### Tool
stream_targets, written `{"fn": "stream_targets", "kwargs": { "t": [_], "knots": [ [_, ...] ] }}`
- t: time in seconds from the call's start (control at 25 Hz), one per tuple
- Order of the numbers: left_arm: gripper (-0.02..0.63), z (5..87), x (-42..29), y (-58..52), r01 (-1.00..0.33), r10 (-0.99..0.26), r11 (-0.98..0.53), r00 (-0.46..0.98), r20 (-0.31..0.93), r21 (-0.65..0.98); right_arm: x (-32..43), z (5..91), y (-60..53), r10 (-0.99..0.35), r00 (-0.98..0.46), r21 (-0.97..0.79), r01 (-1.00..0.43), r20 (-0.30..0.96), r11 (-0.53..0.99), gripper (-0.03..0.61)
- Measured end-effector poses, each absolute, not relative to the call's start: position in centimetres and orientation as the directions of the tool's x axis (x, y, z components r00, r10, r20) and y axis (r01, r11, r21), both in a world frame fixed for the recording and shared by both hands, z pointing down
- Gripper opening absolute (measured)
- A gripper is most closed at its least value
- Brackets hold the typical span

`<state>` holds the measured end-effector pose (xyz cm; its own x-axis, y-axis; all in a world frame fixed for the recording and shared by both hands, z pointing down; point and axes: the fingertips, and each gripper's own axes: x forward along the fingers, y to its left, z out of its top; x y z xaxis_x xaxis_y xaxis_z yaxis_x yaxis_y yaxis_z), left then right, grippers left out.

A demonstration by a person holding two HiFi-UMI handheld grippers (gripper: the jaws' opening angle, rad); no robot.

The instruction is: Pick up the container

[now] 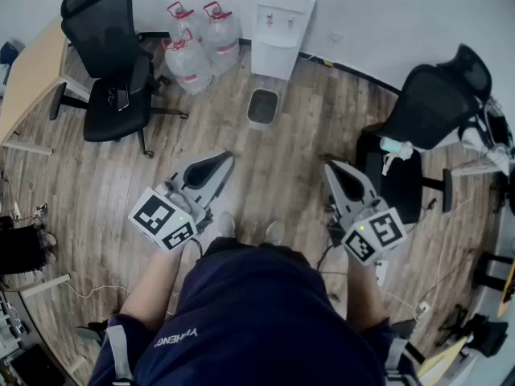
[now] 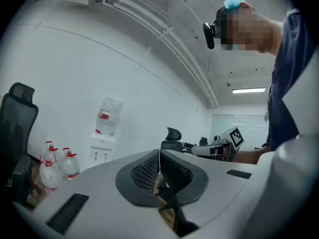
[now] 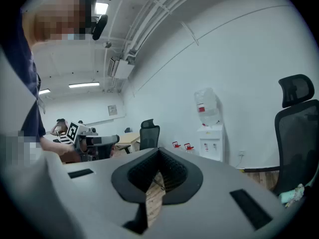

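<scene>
A small dark open-topped container (image 1: 263, 107) stands on the wooden floor in front of the white water dispenser (image 1: 280, 22). It is well ahead of both grippers. My left gripper (image 1: 228, 156) is held at waist height, pointing forward, its jaws shut with nothing between them (image 2: 159, 158). At the same height my right gripper (image 1: 327, 166) is also shut and empty (image 3: 159, 156). The container does not show in either gripper view.
Several large water bottles (image 1: 197, 43) sit left of the dispenser. A black office chair (image 1: 109, 55) and a wooden desk (image 1: 28, 75) are at the left. Another black chair (image 1: 426, 111) stands at the right. Cables lie on the floor near my feet.
</scene>
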<state>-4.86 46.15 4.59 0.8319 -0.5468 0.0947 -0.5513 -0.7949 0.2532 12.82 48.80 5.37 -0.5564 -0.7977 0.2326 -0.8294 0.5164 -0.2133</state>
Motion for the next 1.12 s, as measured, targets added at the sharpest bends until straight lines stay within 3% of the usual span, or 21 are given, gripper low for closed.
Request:
{"fn": "stream_targets", "kwargs": {
  "t": [0.76, 1.12],
  "knots": [
    [0.026, 5.7, -1.1, 50.5, -0.615, -0.604, -0.747, 0.787, 0.129, 0.254, 17.8, 6.6, 52.9, -0.769, -0.606, -0.254, -0.791, 0.204, 0.557, 0.011],
    [0.026, 7.2, 0.1, 46.0, -0.603, -0.591, -0.753, 0.796, 0.130, 0.263, 19.9, 8.1, 49.2, -0.785, -0.576, -0.269, -0.812, 0.227, 0.518, 0.011]
  ]
}}
